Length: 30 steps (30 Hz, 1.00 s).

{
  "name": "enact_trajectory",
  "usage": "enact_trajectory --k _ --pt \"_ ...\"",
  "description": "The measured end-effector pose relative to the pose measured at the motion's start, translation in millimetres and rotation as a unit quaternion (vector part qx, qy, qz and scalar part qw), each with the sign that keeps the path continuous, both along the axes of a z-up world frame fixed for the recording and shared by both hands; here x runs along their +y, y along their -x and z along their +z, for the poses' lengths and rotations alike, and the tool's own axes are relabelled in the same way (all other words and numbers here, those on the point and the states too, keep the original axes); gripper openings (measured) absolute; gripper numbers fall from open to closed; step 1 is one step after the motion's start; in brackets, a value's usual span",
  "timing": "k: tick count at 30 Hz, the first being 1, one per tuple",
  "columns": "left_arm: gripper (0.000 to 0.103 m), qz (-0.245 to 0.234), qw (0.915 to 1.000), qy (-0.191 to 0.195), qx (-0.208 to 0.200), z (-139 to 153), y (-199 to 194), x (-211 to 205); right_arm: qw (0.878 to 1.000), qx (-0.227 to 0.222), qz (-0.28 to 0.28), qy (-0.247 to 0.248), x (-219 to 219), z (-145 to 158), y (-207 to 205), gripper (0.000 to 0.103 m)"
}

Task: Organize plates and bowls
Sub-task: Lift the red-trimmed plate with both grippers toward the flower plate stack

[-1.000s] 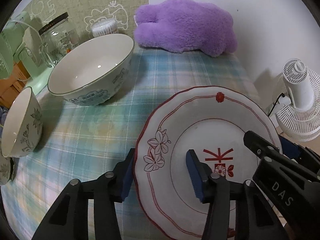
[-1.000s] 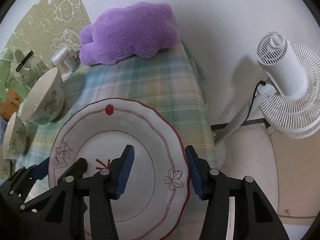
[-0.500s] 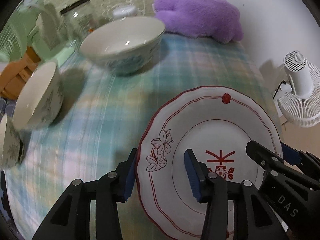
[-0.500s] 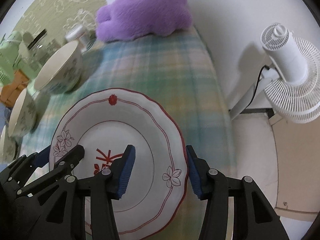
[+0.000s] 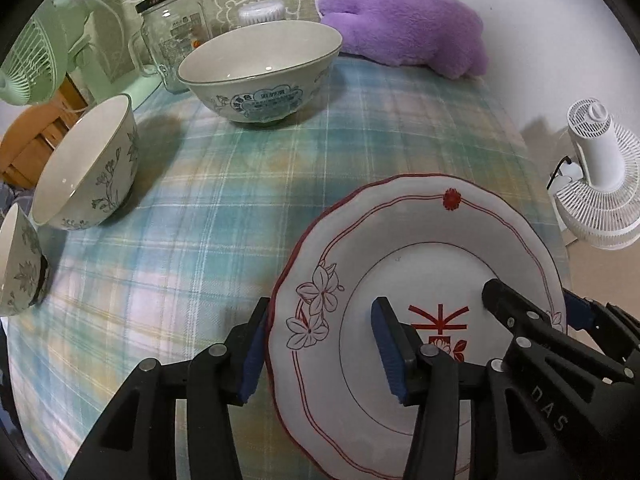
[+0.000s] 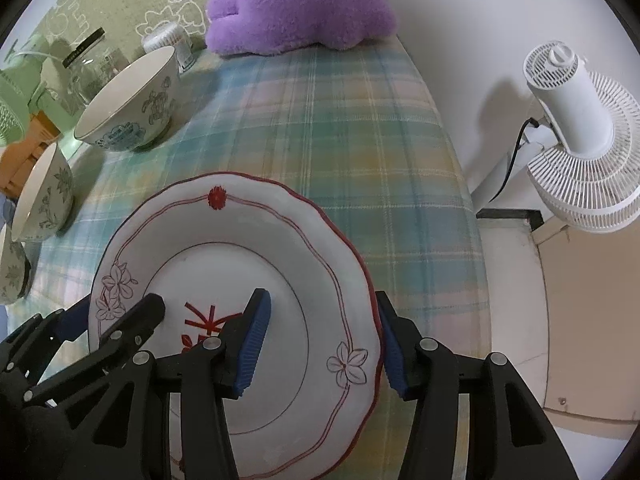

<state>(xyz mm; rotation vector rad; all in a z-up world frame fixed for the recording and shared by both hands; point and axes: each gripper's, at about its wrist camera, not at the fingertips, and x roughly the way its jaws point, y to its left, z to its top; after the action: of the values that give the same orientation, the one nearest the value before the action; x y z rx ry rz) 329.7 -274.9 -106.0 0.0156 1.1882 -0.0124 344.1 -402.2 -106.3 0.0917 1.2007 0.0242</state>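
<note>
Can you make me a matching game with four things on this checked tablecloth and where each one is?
Things:
1. fluffy purple plush toy
2. white scalloped plate with red trim
3. clear glass jar with black lid
4. big white bowl with blue pattern

Places:
A. between both tools
B. far end, by the white wall
C. mid-table, in front of the jar
D. behind the big bowl

Pairs: 1-B, 2-A, 3-D, 4-C

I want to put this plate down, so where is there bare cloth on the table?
Bare checked cloth lies beyond the plate, bordered by the large bowl on the left, the purple plush at the back and the table's right edge. The left side is crowded: two smaller bowls, a glass jar, a green fan.
</note>
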Motion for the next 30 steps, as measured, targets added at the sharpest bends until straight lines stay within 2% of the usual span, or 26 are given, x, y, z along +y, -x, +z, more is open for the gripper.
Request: enact_trajectory --k 5,17,30 --pt "0.05 -0.005 0.9997 -0.02 -0.016 9.8 -4.2 -4.8 1.0 -0.009 0.005 0.016 3.0 5.2 -2.9 0.054" --pt "0.05 -0.006 0.9989 -0.017 -0.043 50.5 -0.4 -4.9 0.999 -0.05 -0.005 0.005 -1.7 43.8 -1.9 0.053" --pt "0.05 -0.03 0.9971 -0.001 -0.069 88.2 36.4 2.5 0.996 -0.081 -0.026 0.018 2.0 92.4 40.5 0.053"
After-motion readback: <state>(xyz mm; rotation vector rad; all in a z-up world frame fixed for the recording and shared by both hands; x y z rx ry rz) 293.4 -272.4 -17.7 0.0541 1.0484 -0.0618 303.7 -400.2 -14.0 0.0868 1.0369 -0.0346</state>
